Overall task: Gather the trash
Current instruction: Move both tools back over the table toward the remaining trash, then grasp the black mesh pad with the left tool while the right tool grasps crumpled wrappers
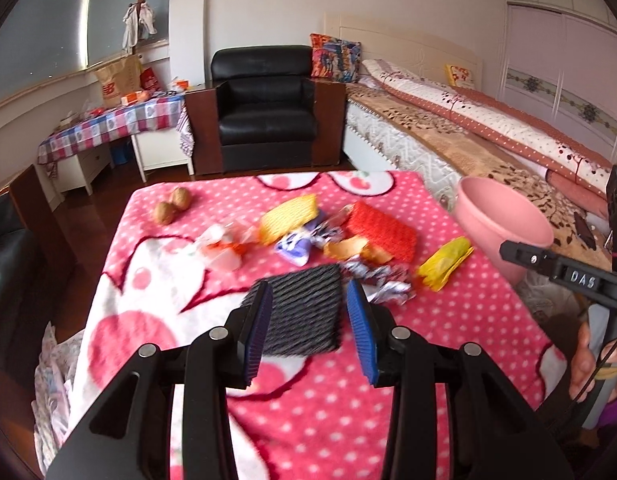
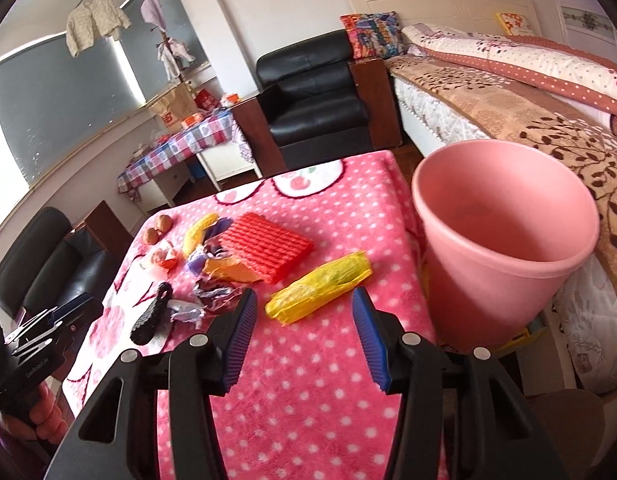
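The left gripper [image 1: 308, 312] stands spread around the black foam net [image 1: 304, 312], which lies on the pink blanket [image 1: 328, 420] beside the wrapper pile [image 1: 332, 236]. The right gripper [image 2: 302, 332] is spread and empty, the yellow net [image 2: 320, 286] just ahead, the pink bin [image 2: 504, 236] to its right.

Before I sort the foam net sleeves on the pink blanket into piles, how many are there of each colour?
Yellow foam nets: 2
Red foam net: 1
Black foam net: 1
Total: 4
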